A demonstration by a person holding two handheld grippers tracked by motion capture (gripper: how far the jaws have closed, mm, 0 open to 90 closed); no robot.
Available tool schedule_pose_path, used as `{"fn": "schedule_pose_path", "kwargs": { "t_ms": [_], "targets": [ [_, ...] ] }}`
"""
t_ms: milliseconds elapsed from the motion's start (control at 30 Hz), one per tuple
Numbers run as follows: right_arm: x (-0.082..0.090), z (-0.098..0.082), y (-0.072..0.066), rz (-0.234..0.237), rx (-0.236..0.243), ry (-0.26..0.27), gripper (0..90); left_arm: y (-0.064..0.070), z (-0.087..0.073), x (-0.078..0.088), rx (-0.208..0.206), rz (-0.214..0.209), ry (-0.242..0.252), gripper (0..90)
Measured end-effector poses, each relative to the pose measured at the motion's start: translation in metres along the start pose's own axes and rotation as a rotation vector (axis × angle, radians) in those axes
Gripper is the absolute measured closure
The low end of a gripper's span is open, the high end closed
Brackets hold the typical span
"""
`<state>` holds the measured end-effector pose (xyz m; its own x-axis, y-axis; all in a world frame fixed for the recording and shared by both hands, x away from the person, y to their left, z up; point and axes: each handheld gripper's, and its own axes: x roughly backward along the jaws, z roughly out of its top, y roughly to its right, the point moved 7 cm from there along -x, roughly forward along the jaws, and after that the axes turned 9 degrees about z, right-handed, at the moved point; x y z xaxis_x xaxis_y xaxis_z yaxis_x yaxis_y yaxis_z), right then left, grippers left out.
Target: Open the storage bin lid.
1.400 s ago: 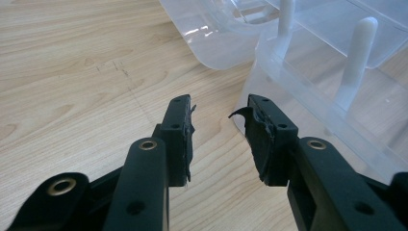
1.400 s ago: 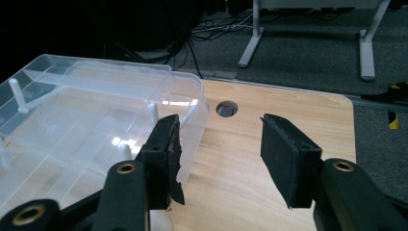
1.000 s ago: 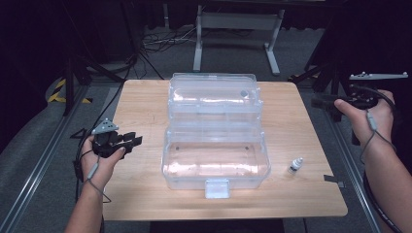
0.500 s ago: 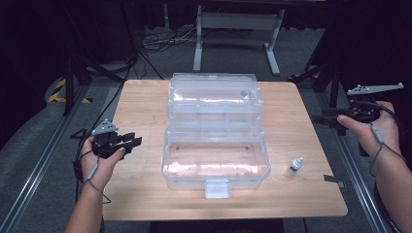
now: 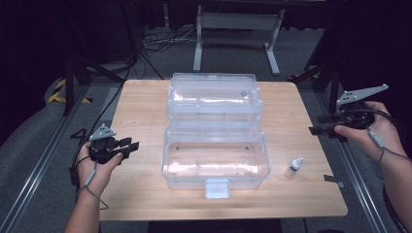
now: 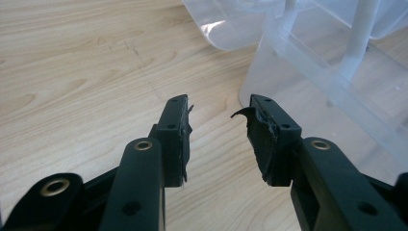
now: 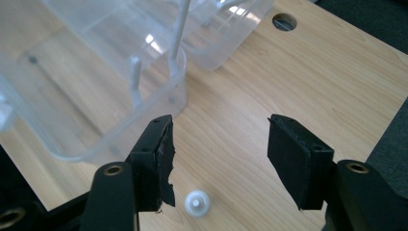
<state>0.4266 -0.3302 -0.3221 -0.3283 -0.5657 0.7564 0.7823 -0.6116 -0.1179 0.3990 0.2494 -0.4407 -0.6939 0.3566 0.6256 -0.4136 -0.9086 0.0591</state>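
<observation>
On a pale wooden table, a small white-capped dropper bottle stands near the right edge beside an open clear plastic box, flanked by the left gripper, jaws parted and empty, and, farther right, the right gripper, its empty jaws just narrowing.

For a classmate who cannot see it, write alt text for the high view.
An open clear plastic box sits mid-table, a small white-capped bottle standing to its right. A person's left gripper and right gripper hover at the table's side edges, both open and empty.
</observation>
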Motion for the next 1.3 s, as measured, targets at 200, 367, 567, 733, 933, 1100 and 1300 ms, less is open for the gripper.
{"fn": "schedule_pose_path", "kwargs": {
  "t_ms": [200, 367, 567, 733, 933, 1100, 1300],
  "targets": [
    [-0.01, -0.001, -0.003, 0.032, 0.104, -0.11, 43.3, -0.002, -0.007, 0.005, 0.008, 0.013, -0.008, 59.1],
    [-0.022, -0.006, -0.005, 0.056, 0.17, -0.22, 42.4, -0.004, -0.01, 0.008, 0.013, 0.02, -0.01, 58.4],
    [-0.042, -0.016, -0.001, 0.076, 0.2, -0.356, 41.0, -0.003, -0.01, 0.006, 0.012, 0.014, -0.013, 58.3],
    [-0.054, -0.024, 0.002, 0.094, 0.207, -0.422, 38.9, -0.003, -0.008, 0.004, 0.014, 0.01, -0.012, 58.3],
    [-0.063, -0.035, 0.002, 0.122, 0.23, -0.487, 39.6, -0.001, -0.007, 0.001, 0.006, 0.003, -0.018, 58.3],
    [-0.068, -0.04, 0.002, 0.123, 0.25, -0.534, 40.2, -0.001, -0.007, 0.001, 0.007, 0.002, -0.019, 58.3],
    [-0.077, -0.048, 0.0, 0.139, 0.271, -0.585, 41.2, -0.001, -0.008, 0.001, 0.008, 0.001, -0.019, 58.3]
  ]
}}
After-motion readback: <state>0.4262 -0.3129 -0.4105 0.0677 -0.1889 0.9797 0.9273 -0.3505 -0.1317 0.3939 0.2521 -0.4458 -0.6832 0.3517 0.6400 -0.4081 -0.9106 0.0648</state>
